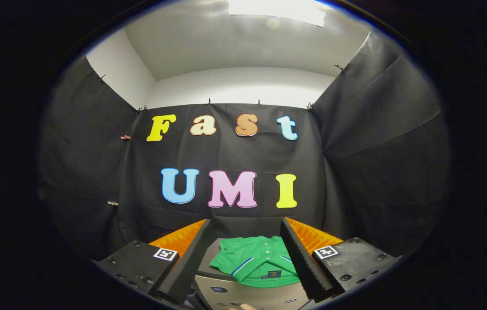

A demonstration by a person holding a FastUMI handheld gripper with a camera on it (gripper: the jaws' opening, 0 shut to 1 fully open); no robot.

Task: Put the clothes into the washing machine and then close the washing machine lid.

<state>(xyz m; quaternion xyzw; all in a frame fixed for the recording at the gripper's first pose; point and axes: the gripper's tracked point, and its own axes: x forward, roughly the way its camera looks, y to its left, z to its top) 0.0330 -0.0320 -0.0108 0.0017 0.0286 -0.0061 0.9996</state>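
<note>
Here the gripper [245,258] is held level, jaws wide apart, the folded green shirt [258,260] at 12 o'clock between them atop the washing machine [243,295].

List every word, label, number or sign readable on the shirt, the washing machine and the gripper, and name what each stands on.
No readable text on any of them.
Green shirt: a small dark tag near the collar, too small to read.
Washing machine: small dark marks on its grey top panel, too blurred to read.
Gripper, open, its fingers either side of the shirt: a square black-and-white marker on each side block; patterns, not words.
</note>
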